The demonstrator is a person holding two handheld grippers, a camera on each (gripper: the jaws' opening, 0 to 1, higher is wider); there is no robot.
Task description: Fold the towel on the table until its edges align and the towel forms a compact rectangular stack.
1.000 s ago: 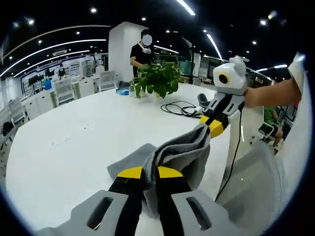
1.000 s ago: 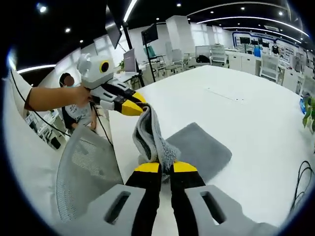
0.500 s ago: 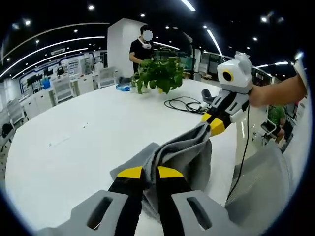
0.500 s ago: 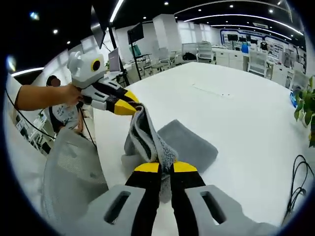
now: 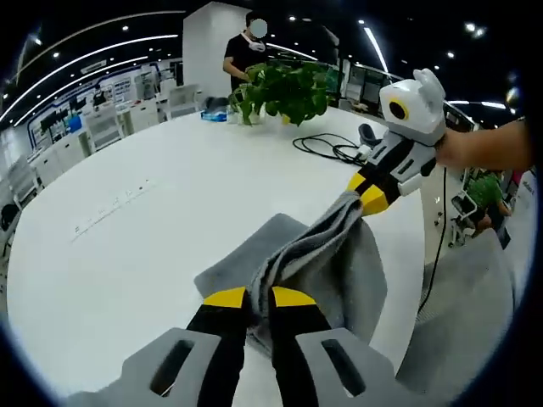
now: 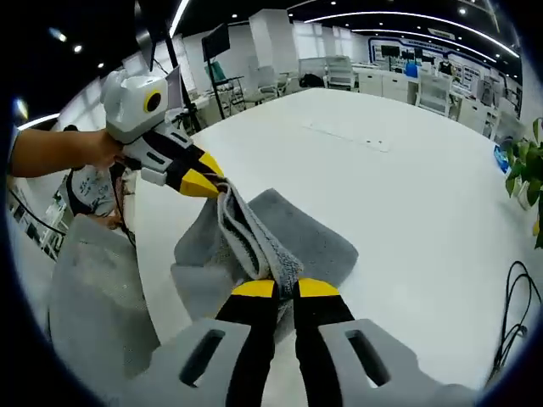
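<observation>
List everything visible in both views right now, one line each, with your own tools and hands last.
Grey terry-cloth towel: one, grey, partly lying on the table, its near edge lifted and stretched between the two tools.
Large white oval table: one, white, under the towel.
Green leafy potted plant: one, green, at the table's far side in the left gripper view.
Black coiled cable: one, black, on the table near the plant.
Grey mesh office chair: one, grey, at the table's edge beside the towel.
Person in black top: one, standing behind the plant.
Left tool: yellow-tipped, shut on the towel.
Right tool: yellow-tipped, shut on the towel.
Hand: holding the right tool.
</observation>
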